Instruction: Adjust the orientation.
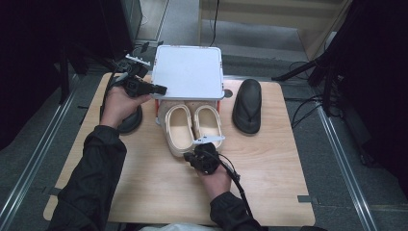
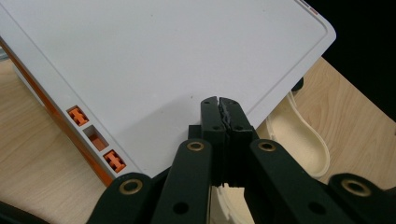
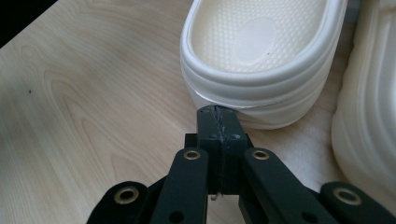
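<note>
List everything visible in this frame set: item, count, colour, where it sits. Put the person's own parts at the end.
table: 1, light wood, under everything.
box lid: 1, white with orange trim, raised over the box at the far middle.
clogs: 2, cream, side by side, toes under the lid.
sandal: 1, black, right of the box.
dark object: 1, black, partly hidden under the left hand.
left gripper: 1, black, shut, at the lid's left edge.
right gripper: 1, black, shut, at a clog's heel.
sleeves: 2, black, near edge.
</note>
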### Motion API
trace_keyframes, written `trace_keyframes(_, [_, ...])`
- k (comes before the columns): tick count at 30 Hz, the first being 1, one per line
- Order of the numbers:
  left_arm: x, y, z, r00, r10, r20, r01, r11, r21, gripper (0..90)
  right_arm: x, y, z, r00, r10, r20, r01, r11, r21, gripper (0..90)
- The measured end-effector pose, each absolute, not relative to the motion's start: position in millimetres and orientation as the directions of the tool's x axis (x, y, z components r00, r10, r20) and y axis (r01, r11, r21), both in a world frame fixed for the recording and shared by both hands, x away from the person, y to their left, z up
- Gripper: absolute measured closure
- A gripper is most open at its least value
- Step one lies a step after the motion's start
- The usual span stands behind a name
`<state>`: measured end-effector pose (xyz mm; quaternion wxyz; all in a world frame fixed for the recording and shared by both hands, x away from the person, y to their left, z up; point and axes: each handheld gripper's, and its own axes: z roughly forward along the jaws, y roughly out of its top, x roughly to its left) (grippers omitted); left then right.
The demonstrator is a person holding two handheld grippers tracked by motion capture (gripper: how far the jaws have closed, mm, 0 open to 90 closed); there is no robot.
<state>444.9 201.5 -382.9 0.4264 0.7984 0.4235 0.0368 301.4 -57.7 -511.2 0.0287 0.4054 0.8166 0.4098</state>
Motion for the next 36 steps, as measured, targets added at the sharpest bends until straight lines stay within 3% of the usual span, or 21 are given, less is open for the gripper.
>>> trace_keyframes(18, [444.6, 201.4, -382.9, 0.64, 0.708, -0.299, 0.643, -0.281, 0.713, 90.0, 336.7, -30.2, -507.5, -0.657, 0.714, 0.242, 0.651, 0.374, 0.661, 90.0])
trace_keyframes(25, [444.9, 201.8, -383.0, 0.64, 0.708, -0.298, 0.642, -0.281, 0.713, 90.0, 356.7, -24.0, -507.2, -0.63, 0.719, 0.293, 0.687, 0.34, 0.642, 90.0])
trace_keyframes(36, [443.8, 200.3, -382.2, 0.637, 0.715, -0.29, 0.642, -0.283, 0.712, 90.0, 378.9, -3.6, -507.0, -0.613, 0.743, 0.268, 0.693, 0.343, 0.634, 90.0])
